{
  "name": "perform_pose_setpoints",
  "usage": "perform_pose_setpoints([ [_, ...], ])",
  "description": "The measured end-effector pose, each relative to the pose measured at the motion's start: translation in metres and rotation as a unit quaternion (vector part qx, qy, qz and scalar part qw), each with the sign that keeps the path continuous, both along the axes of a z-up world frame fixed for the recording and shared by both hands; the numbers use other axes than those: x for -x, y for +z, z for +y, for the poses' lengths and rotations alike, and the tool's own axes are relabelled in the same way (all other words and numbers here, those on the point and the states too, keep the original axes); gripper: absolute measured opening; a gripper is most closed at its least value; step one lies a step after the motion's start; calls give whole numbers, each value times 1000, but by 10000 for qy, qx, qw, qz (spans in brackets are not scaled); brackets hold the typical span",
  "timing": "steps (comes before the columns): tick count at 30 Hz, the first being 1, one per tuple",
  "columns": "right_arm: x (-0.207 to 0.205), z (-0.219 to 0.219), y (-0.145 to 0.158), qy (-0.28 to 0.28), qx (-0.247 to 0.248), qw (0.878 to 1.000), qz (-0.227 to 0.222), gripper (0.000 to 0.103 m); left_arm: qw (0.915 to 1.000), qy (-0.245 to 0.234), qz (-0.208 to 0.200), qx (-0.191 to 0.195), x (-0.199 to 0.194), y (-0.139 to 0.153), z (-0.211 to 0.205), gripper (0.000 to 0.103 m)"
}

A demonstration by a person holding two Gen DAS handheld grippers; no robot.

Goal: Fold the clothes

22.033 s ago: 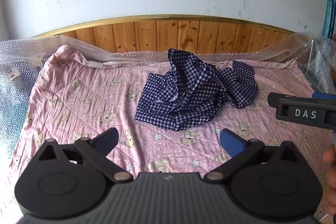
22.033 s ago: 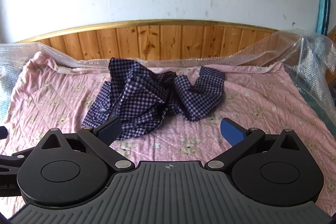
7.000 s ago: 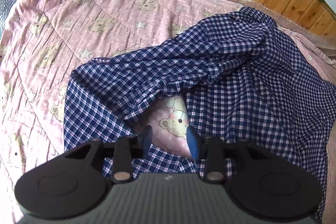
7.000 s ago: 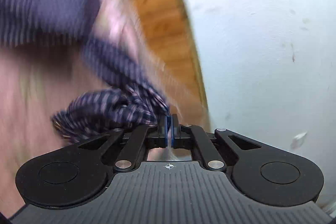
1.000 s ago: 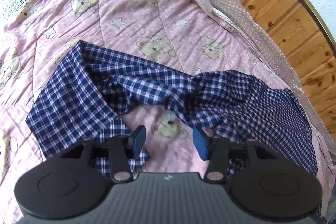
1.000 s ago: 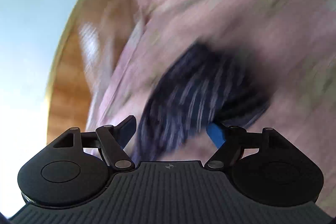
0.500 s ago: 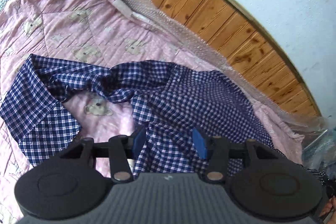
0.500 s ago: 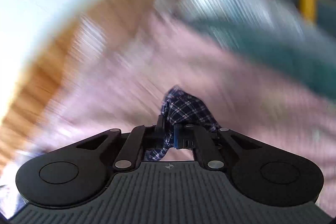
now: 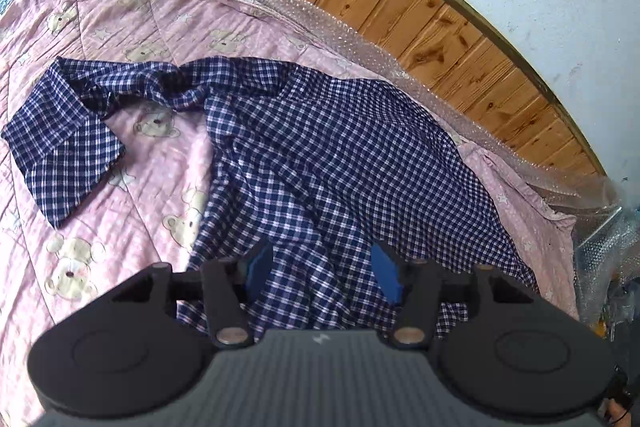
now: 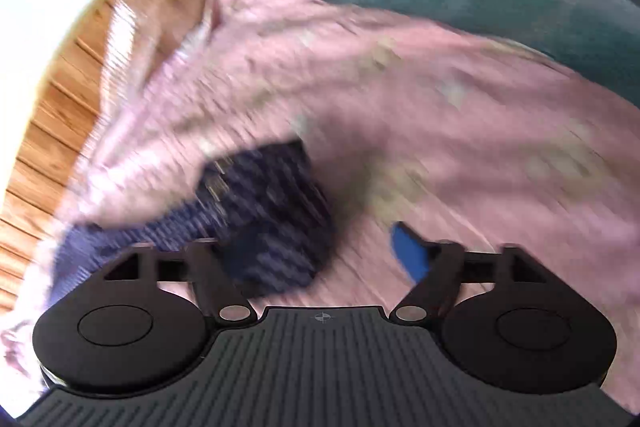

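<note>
while both claws spread empty, left gripper [image 9: 322,269] over checked shirt [image 9: 340,155], right gripper [image 10: 320,255] beside sleeve [image 10: 272,211]

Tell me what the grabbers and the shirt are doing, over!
Left gripper opening, empty, above shirt. Right gripper opening beside a sleeve end; picture blurred. Shirt spread on the quilt, one sleeve twisted. Nothing in the way.

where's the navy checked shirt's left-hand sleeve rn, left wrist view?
Left wrist view: the navy checked shirt's sleeve lies flat at the left on the pink bear-print quilt, apart from the open left gripper, which is over the shirt body.
</note>
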State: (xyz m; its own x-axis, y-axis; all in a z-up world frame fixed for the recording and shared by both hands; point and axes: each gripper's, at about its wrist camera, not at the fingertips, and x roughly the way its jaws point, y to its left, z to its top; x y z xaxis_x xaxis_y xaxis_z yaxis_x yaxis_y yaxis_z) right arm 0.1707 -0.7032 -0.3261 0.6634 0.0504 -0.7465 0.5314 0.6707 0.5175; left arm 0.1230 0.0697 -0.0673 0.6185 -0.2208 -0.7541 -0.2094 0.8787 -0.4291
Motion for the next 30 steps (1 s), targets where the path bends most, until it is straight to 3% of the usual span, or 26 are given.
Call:
perform_pose_setpoints([
  [5,-61,-7,1,1147,177,9931,149,88,9993,-280,155,-166,-3,-5,-86,60],
  [6,-72,-4,-1,1451,218,9890,213,73,9988,-399,180,-203,-8,-7,-105,60],
  [7,-81,-1,-3,1754,322,9836,288,51,9982,-519,205,-239,-12,-9,-124,60],
  [8,-88,5,-1,2056,524,9765,378,21,9973,-638,231,-275,-16,-12,-143,61],
  [10,-92,7,17,2403,962,9658,146,10,9951,-828,263,-476,-26,-14,-173,60],
  [12,-81,2,63,2508,1490,9545,-626,9,9929,-999,268,-591,-35,-15,-197,61],
  [13,-66,2,92,2638,1879,9384,-1205,9,9921,-1075,254,-600,-39,-16,-206,61],
  [14,-49,5,118,2824,2325,9140,-1755,10,9913,-1148,267,-578,-44,-18,-213,61],
  [15,-31,13,135,3129,2911,8785,-2135,11,9906,-1221,281,-554,-49,-21,-219,61],
  [16,-17,24,140,3485,3512,8396,-2243,14,9893,-1322,292,-537,-51,-27,-229,61],
  [17,-8,33,135,3907,3919,8035,-2193,24,9880,-1420,318,-525,-54,-34,-240,61],
  [18,-4,38,121,4309,4091,7794,-1987,37,9866,-1511,342,-521,-60,-39,-249,61],
  [19,-3,40,104,4592,4153,7679,-1644,62,9851,-1602,365,-517,-66,-43,-258,61],
  [20,-2,39,90,4835,4093,7622,-1331,69,9835,-1692,389,-512,-73,-48,-267,61],
  [23,-4,25,67,5336,3281,7773,-591,65,9790,-1897,369,-647,-84,-54,-293,61],
  [24,-5,15,70,5342,2792,7963,-512,66,9780,-1955,334,-651,-90,-54,-300,61],
  [25,-8,2,76,5154,2260,8247,-563,68,9769,-2012,299,-655,-96,-55,-308,63],
  [27,-18,-30,77,4202,1315,8956,-645,89,9753,-2097,271,-638,-112,-57,-324,65],
  [28,-25,-47,75,3627,827,9260,-647,88,9748,-2123,280,-617,-122,-60,-333,65],
  [29,-32,-60,69,3143,329,9469,-593,86,9745,-2142,297,-607,-129,-63,-339,65],
  [30,-39,-68,56,2822,-177,9581,-458,83,9741,-2160,314,-597,-136,-66,-345,65],
])
